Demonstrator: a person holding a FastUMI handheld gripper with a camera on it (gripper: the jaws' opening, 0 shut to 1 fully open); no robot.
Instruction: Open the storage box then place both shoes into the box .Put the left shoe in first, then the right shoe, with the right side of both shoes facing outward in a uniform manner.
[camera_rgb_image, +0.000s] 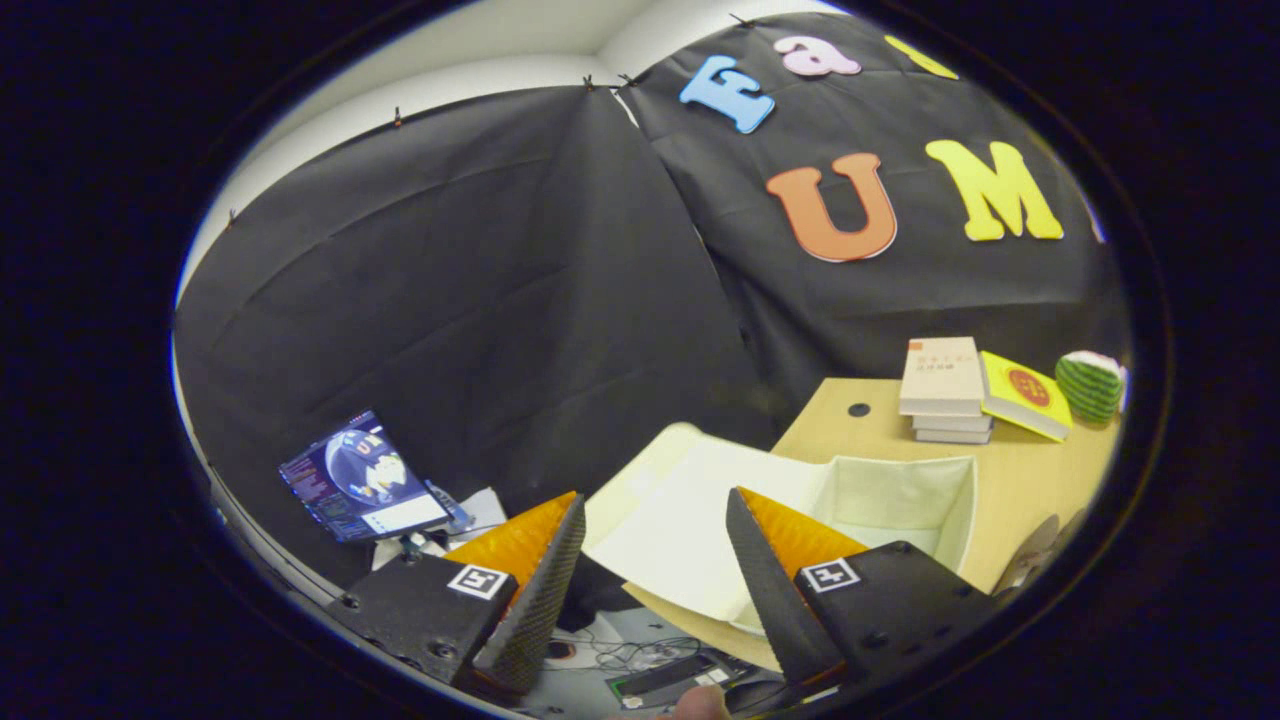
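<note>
The cream fabric storage box (900, 495) stands on the wooden table (1040, 470) with its lid (670, 520) folded open toward me, so the pale inside shows. My gripper (655, 515) is open, raised and tilted, with nothing between its fingers. The open lid lies just ahead of the fingers, and the box mouth sits beyond the right finger (770, 570). At the table's near corner, by the right finger's base, a small pale shape (1035, 550) shows; I cannot tell what it is.
A stack of books (942, 390), a yellow book (1025, 395) and a green striped ball (1090, 385) sit at the table's far side. Left of the table, lower down, stand a lit tablet screen (362, 480), papers and cables (640, 655).
</note>
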